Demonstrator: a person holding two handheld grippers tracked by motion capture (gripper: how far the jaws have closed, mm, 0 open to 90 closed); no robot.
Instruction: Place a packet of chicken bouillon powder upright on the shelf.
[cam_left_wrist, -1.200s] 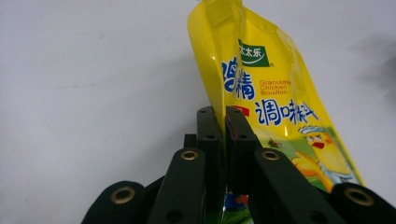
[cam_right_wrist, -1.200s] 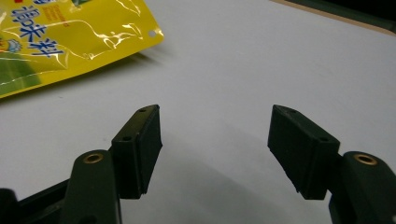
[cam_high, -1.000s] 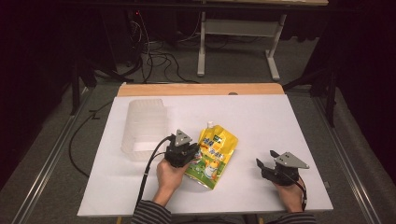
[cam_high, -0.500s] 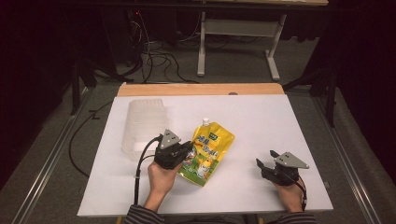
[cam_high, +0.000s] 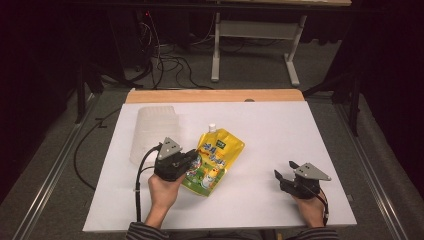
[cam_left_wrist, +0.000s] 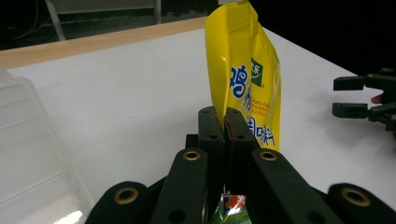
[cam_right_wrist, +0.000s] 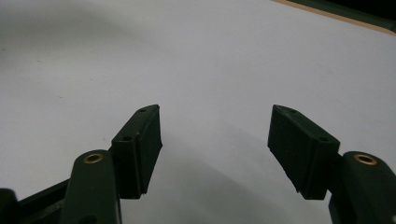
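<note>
1. Black and spread wide, the jaws of our right gripper (cam_high: 284, 176) hold nothing; it sits near the front right corner of the white table (cam_high: 280, 125), low over bare surface, its jaws pointing toward the left side. The right gripper view gives the same reading: both pads (cam_right_wrist: 140, 140) apart with only white table between them.
2. Our right hand (cam_high: 310, 210) comes in from the front edge, wrapped around the gripper body, with the grey plate on top.
3. Our left hand (cam_high: 162, 192) enters beside it, a striped sleeve (cam_high: 150, 232) just at the front edge, and carries the left gripper (cam_high: 192, 159) left of the middle.
4. Our left gripper is clamped on the yellow pouch (cam_high: 212, 160). In the left gripper view the jaws meet on the pouch's edge (cam_left_wrist: 243, 84), pinching the foil flat between them, and the pouch rises upright beyond the fingertips.
5. From above, the yellow pouch lies around the middle of the table, its white cap (cam_high: 212, 128) toward the far edge.
6. Just left of the left gripper sits a clear plastic container (cam_high: 152, 132), toward the far left corner; nothing stands between it and the pouch but our gripper.
7. Beyond the table's wooden far edge (cam_high: 215, 95) lie cables (cam_high: 165, 62) on the floor and a grey desk frame (cam_high: 255, 35).
</note>
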